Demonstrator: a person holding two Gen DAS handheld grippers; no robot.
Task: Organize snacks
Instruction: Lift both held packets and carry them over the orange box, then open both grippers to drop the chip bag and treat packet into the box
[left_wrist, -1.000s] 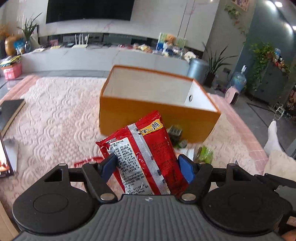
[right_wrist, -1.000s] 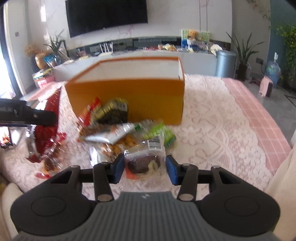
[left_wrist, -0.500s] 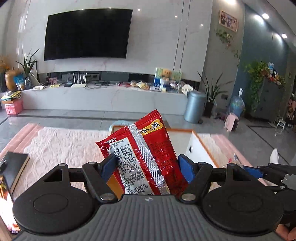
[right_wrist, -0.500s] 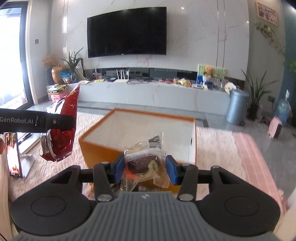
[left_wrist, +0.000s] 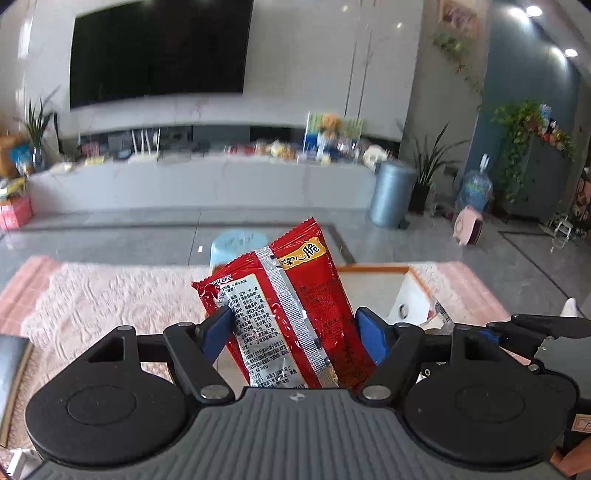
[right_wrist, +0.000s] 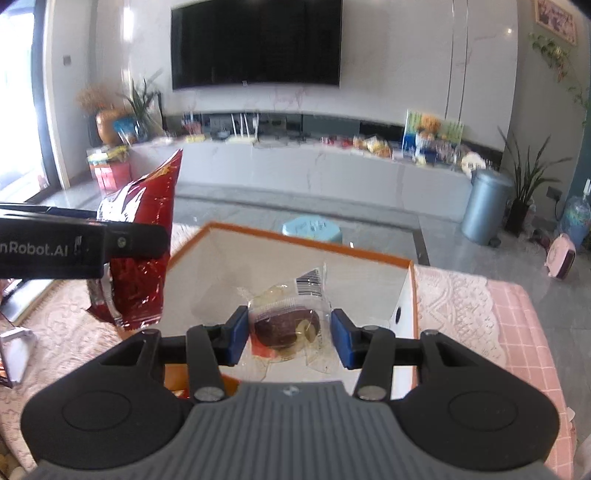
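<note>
A: What's the room like?

B: A living room. A big dark television (right_wrist: 255, 44) hangs on a pale marble wall above a long low white console (right_wrist: 314, 166) crowded with small items. The floor is grey tile, with a grey bin (right_wrist: 485, 206) and potted plants off to the right. Close in, a table is covered with a pink lace cloth (right_wrist: 458, 306), and an orange box (right_wrist: 413, 295) with a white inside sits on it, open at the top. A small light-blue stool (right_wrist: 314, 229) stands on the floor beyond the box.

A: And the two tools?

B: Both are angled downward toward the box. The left gripper (left_wrist: 293, 332) has its blue pads closed against the sides of a red snack packet (left_wrist: 288, 306). The right gripper (right_wrist: 290, 332) pinches a clear-wrapped brown pastry (right_wrist: 286, 325) between its pads, the wrapper crinkled outward past them.

A: Where do the snacks sit relative to the box?

B: The pastry is in the air over the box's open interior. The red packet, seen from the right wrist (right_wrist: 138, 251), hangs at the box's left edge, above the cloth there.

A: Which way do they run?

B: The red packet's long axis stands up from the pads and leans away, its notched seal at the far upper end and the silver back seam facing the camera. The pastry wrapper's barcode end points away, toward the far wall of the box
</note>
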